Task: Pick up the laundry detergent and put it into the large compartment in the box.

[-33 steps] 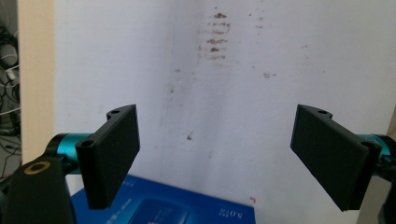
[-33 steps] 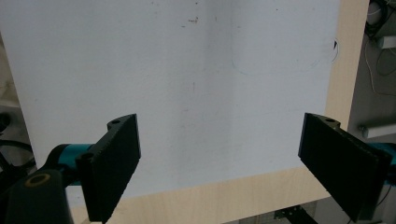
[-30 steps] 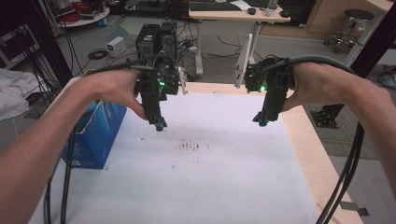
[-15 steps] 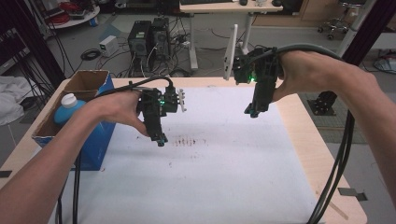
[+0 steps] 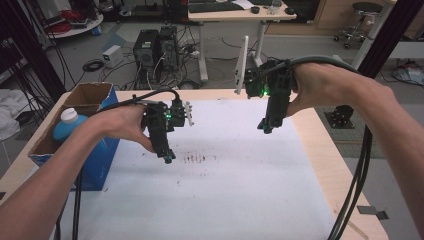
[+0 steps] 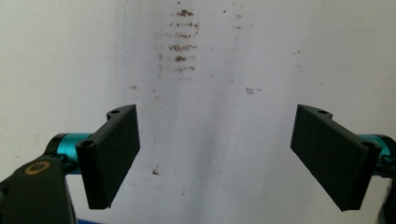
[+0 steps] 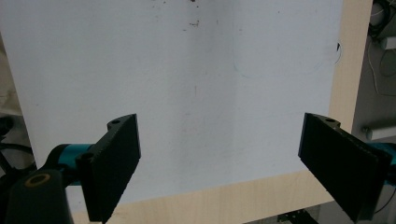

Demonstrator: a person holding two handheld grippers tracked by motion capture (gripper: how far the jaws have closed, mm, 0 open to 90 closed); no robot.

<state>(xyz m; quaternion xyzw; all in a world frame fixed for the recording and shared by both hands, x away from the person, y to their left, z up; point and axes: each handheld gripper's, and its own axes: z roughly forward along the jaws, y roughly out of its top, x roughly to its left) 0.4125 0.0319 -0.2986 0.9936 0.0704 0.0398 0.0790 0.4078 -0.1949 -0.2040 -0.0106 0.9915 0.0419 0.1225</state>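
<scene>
My left gripper [image 5: 168, 158] hangs low, jaws spread wide and empty, just beside the rows of brown smudges [image 5: 195, 159] on the white paper sheet [image 5: 240, 195]. I judge it could smear them by dipping. My right gripper [image 5: 265, 127], equally wide and empty, hovers farther back. A blue cardboard box [image 5: 100, 155] sits left.

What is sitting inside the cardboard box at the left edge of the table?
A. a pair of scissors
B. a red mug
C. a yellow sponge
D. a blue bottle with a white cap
D: in the high view a blue bottle topped by a white cap stands inside the open cardboard box at the table's left edge, beside the left gripper.
</scene>
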